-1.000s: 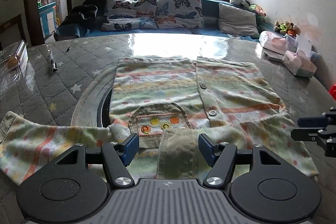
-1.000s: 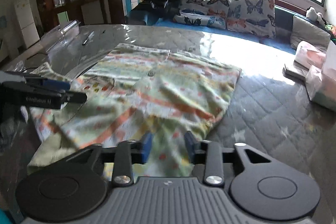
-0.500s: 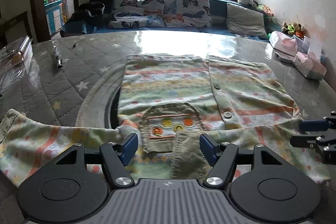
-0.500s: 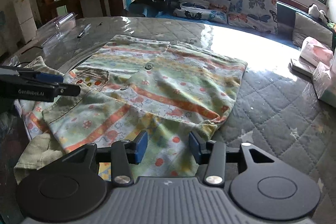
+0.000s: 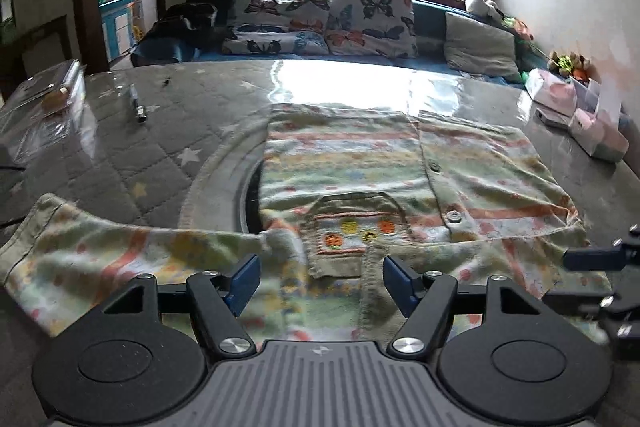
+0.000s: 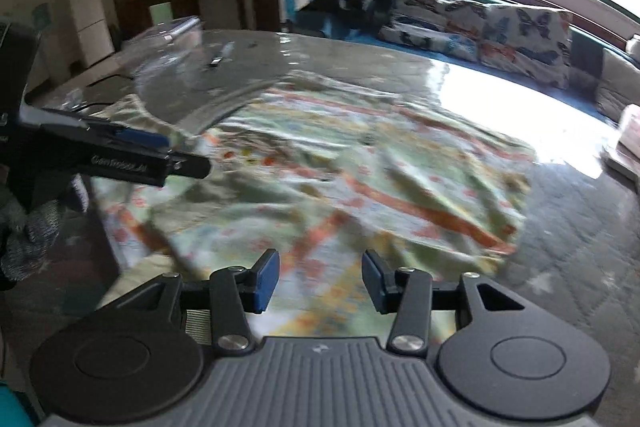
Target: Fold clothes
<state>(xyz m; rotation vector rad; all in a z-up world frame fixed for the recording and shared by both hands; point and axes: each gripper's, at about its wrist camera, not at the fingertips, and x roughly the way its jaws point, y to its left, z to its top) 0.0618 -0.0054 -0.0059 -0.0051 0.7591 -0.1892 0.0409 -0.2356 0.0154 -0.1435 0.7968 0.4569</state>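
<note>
The right gripper (image 6: pixel 320 279) is seen low over the near edge of a striped, dotted garment (image 6: pixel 360 171), its blue-padded jaws spread apart with nothing between them. The garment is spread flat on a table (image 6: pixel 580 227) covered with grey quilted cloth; the picture is blurred, so fine detail of the fabric cannot be made out. The left gripper (image 6: pixel 152 155) is seen from the side at the left, above the garment's left part. A pen (image 6: pixel 222 55) lies far back on the table. Butterfly-print cushions (image 6: pixel 500 31) are lined up on a sofa beyond.
</note>
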